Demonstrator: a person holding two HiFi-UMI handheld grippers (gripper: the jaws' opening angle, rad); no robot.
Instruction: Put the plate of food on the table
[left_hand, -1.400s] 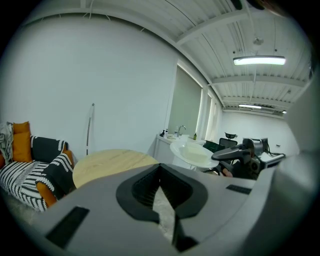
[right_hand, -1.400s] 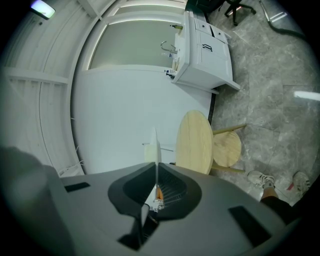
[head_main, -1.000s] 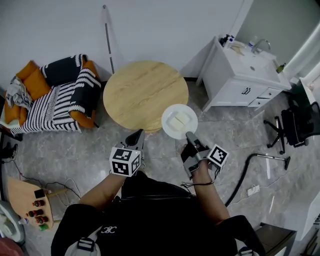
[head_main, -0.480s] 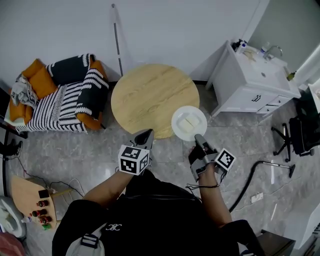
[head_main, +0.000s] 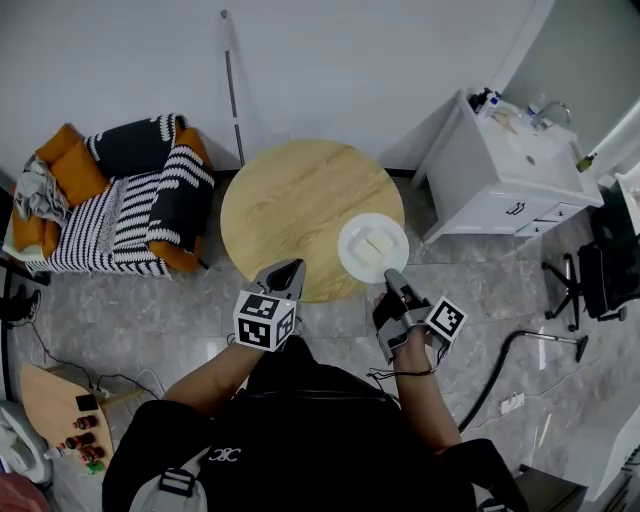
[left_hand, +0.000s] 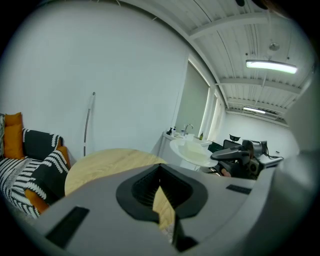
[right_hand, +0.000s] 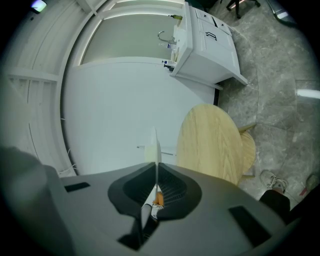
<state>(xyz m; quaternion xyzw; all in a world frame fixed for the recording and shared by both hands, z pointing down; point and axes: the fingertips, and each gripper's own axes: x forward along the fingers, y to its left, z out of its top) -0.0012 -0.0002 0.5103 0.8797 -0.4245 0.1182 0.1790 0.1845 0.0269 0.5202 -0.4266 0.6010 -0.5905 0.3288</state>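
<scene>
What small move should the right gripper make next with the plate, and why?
Probably carry the plate a little further in over the table, then lower it flat. The right gripper is shut on its near rim, holding it above the table's edge, partly past it.

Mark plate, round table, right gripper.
plate (head_main: 372, 224): head view, bare far side.
round table (head_main: 290, 205): head view, bare wooden top.
right gripper (head_main: 391, 277): head view, fingertips on the plate's near rim.
</scene>
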